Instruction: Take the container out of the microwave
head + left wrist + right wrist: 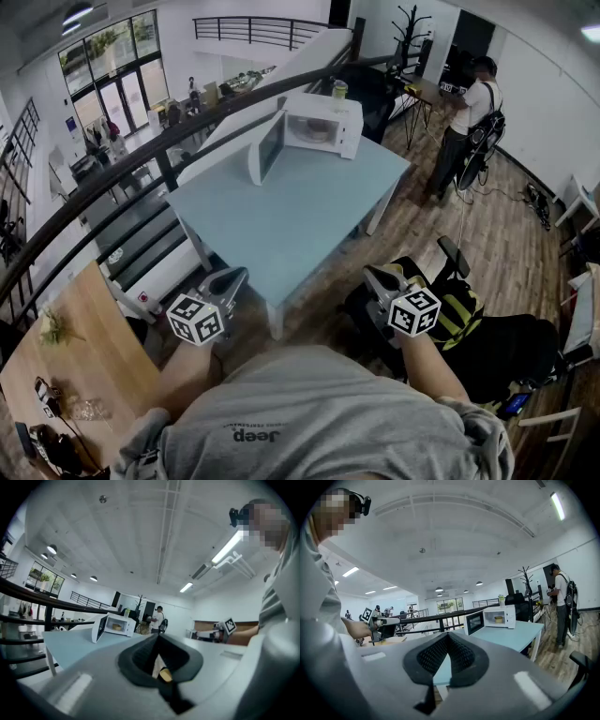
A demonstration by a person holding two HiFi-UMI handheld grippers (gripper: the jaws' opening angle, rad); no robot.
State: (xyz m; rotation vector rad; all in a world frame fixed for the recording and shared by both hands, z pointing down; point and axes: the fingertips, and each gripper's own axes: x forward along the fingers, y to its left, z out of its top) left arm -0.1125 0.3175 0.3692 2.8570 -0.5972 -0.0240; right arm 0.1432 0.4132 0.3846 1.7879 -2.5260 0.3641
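- Closest in, the left tongs (228, 279) and the right tongs (382, 279) are held out roughly level, both with jaws closed on nothing. The left pair's tips are less sharp in its own view, but they seem to meet.
- Well ahead of both tongs, across the whole table (291, 220), sits the microwave (323, 122). Its door (267, 148) is swung open on the left tongs' side.
- Inside the cavity lies the container (317, 131), far beyond either pair's reach.
- Reaching in with closed jaws would likely shove the container deeper instead of gripping it, so they need to open first.
- With the door standing beside the left tongs' likely path, a careless approach could knock it.
- A jolt to the microwave could topple the bottle (338, 92) on top of it.
- Tilting the container as it comes over the sill may spill whatever it holds.
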